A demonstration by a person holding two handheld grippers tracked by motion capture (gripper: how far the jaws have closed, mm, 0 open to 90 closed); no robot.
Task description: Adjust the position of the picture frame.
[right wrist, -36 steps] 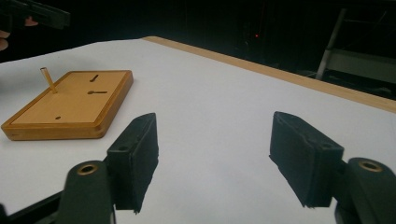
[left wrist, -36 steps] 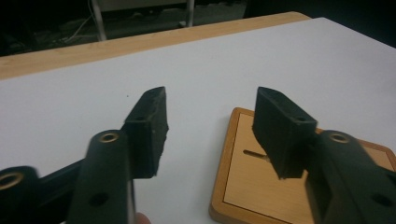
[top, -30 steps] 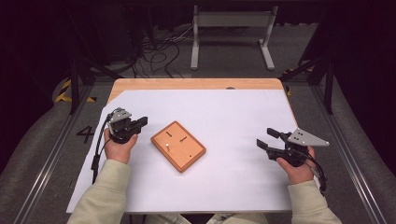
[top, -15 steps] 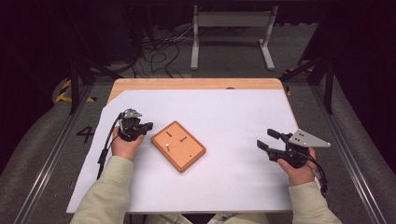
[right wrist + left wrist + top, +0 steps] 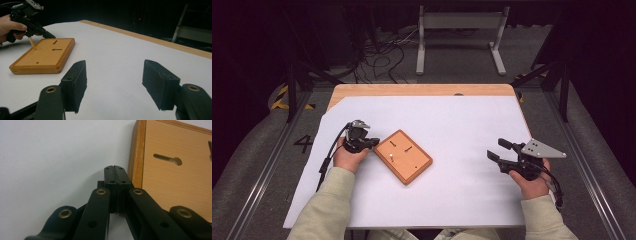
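- My left tool has its jaws pressed flat together with nothing between them, and its tip sits just beside the left edge of the wooden board, low over the white sheet that covers the table.
- In the left gripper view the closed tip lies right against the board's side wall; I cannot tell whether it is touching it or a hair off.
- The board lies left of the table's middle, turned at an angle to the table's edges, with two keyhole slots and a small peg standing up from it.
- My right tool rests near the right edge of the table, jaws well apart and empty, pointing toward the board from well away.
- As I judge it, the step is to nudge or steady the board with the closed left tip. To do it well I would keep the tip low, meet the side wall squarely, and push slowly so the board slides rather than pivots.
- I would keep clear of the peg, which stands near that edge.
- Compared with a second ago, my left hand has come down and in toward the board's left edge; the board and my right hand look unmoved.
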